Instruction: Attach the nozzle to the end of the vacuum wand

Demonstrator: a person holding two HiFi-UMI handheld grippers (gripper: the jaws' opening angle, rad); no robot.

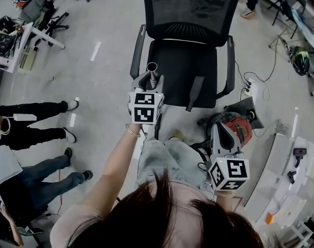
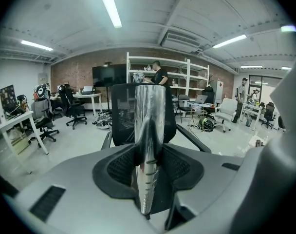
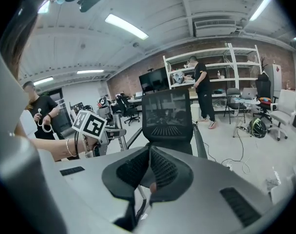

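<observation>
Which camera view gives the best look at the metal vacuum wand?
The left gripper view: the wand fills its centre, gripped by the left hand-held gripper. The head view shows only its open end above that gripper. In the right gripper view it cannot be made out clearly.

vacuum wand (image 1: 153, 75) before the office chair (image 1: 185, 61), vacuum cleaner (image 1: 239, 130) on the floor (image 1: 105, 76) to its right (people (image 1: 33, 120) far left)
</observation>
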